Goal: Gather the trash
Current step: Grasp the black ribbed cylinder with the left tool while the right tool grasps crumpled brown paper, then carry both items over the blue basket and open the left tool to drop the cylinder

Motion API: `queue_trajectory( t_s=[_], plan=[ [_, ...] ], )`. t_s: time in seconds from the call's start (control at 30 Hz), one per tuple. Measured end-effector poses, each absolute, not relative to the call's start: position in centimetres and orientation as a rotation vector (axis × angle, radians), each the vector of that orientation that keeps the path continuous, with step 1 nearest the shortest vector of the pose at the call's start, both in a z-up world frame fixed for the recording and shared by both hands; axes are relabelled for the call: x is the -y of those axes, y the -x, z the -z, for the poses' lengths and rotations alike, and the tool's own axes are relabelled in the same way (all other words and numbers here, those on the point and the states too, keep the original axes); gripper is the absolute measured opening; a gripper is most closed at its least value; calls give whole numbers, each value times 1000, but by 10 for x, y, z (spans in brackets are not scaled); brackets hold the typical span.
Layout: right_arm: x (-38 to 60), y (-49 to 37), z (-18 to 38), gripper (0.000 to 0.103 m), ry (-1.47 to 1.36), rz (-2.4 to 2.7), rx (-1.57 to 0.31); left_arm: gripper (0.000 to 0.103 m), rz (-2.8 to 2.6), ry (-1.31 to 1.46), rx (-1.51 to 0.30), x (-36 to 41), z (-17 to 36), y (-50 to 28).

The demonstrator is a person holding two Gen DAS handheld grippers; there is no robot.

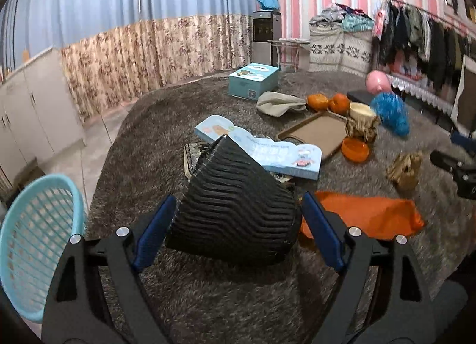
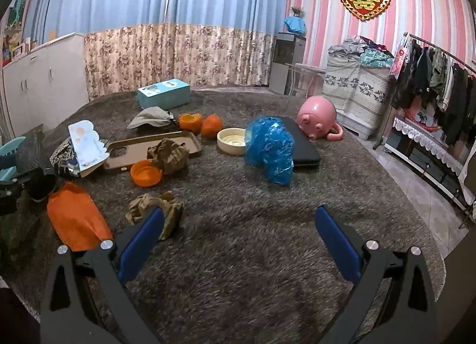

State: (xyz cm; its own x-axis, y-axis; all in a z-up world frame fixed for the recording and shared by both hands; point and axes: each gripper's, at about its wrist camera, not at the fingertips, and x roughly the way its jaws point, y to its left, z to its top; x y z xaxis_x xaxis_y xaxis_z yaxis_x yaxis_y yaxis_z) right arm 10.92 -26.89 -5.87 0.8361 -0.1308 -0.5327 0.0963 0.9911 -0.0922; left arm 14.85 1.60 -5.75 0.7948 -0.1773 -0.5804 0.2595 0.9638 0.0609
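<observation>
Black ribbed plastic, crumpled into a wedge-shaped piece of trash (image 1: 235, 210), sits between the blue pads of the left tongs (image 1: 238, 225). The left pad meets its edge; the right pad appears just clear of it, so whether it is grasped cannot be told. The piece rests on the shaggy grey-brown carpeted surface (image 1: 238, 299).

From the left tongs:
- 9 o'clock: a light-blue plastic lattice basket (image 1: 35, 243), off the edge of the surface.
- 3 o'clock, just beside the right pad: a flat orange plastic bag (image 1: 372, 216).
- 2 o'clock: a crumpled brown paper wad (image 1: 406, 170).
- 12 o'clock, beyond the black piece: a light-blue illustrated board book (image 1: 267, 147), lying on a dark patterned item.
- 1 o'clock, farther: a brown rectangular tray (image 1: 315, 133), with an orange round lid (image 1: 355, 149) at its near corner.
- Far 12 o'clock: a pale-blue cardboard box (image 1: 253, 81).

The right tongs (image 2: 238, 225) are released, jaws spread wide with only carpet between the pads. The left pad overlaps the same brown paper wad (image 2: 154, 210) in view; contact cannot be told.
- 12 o'clock: a crumpled blue plastic bag (image 2: 269, 147), against a black flat case (image 2: 303, 144).
- Beyond it at 1 o'clock: a pink round plastic toy (image 2: 318, 116).
</observation>
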Motion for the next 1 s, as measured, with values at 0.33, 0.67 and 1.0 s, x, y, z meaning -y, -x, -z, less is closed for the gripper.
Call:
queue_trajectory(
  t_s=[0.33, 0.67, 1.0],
  plan=[
    [252, -112, 58, 99, 94, 61, -566, 83, 215, -23, -605, -34, 55, -143],
    [242, -136, 71, 93, 44, -36, -655, 82, 168, 84, -591, -60, 43, -138],
    [228, -144, 78, 46, 39, -139, -707, 82, 154, 130, -595, -79, 46, -134]
  ],
)
